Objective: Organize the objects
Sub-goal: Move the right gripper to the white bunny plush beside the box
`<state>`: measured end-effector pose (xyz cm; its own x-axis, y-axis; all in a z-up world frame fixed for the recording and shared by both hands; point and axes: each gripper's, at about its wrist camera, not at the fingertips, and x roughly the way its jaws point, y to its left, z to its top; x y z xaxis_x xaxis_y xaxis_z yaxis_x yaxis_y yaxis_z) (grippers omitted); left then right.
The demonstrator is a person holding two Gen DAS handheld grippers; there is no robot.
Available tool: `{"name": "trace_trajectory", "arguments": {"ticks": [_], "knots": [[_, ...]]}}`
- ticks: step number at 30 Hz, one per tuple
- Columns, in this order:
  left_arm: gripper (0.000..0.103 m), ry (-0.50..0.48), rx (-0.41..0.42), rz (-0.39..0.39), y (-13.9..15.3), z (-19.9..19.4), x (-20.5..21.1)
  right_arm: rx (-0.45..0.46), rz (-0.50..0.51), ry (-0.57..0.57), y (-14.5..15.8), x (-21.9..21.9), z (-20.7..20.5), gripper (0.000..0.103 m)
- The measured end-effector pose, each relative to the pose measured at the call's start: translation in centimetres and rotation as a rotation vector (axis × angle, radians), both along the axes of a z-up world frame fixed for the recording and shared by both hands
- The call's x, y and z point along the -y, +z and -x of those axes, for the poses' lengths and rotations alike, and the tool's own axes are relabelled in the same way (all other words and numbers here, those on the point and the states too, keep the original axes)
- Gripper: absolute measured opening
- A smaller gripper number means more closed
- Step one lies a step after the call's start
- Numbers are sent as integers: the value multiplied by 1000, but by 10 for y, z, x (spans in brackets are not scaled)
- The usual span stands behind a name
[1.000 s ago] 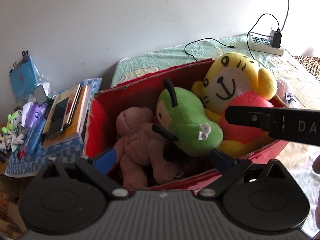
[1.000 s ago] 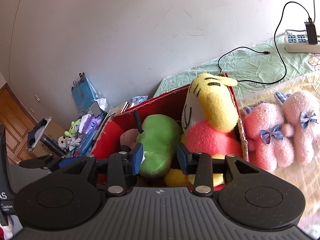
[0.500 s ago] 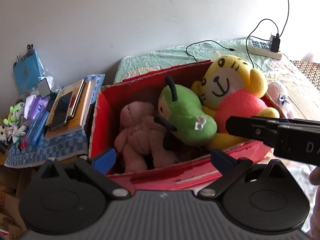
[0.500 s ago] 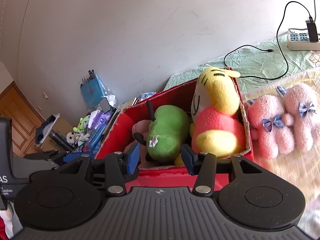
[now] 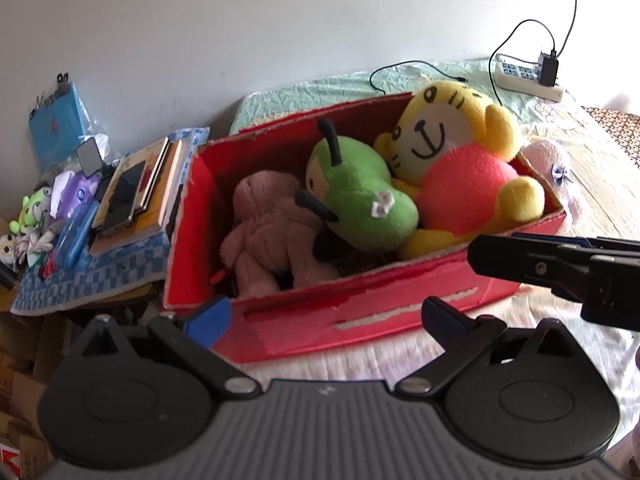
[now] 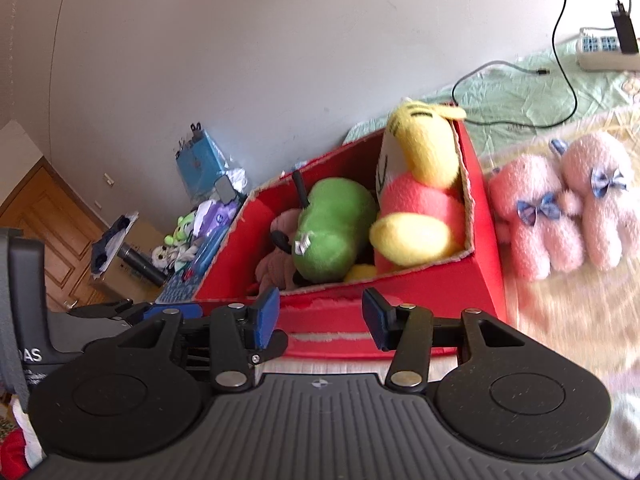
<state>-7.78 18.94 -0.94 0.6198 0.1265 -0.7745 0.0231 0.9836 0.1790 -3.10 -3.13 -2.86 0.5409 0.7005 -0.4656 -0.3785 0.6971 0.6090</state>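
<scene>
A red box [image 5: 360,308] fills mid-frame, holding a mauve toy [image 5: 272,232], green toy [image 5: 360,200] and yellow tiger [image 5: 452,140]. Left gripper [image 5: 324,316] gapes empty at the bottom. Books [image 5: 140,188] lie at left.

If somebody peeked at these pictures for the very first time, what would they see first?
Probably the red box on the bed, stuffed with soft toys: a big yellow tiger at the right end, a green bug toy in the middle and a brownish plush at the left. Next, the two pink plush toys with blue bows lying outside the box, to its right. Both grippers, left gripper and right gripper, sit open and empty in front of it.
</scene>
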Motion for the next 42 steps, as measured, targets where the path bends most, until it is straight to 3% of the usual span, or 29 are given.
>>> {"name": "trace_trajectory", "arguments": {"ticks": [11, 26, 42], "knots": [[101, 102, -106, 6, -27, -3, 32, -77, 75, 57, -13, 28, -5, 51], [101, 97, -190, -32, -56, -14, 106, -222, 177, 73, -41, 78, -20, 51], [101, 38, -293, -58, -85, -38, 190, -355, 113, 12, -71, 153, -33, 50]]}}
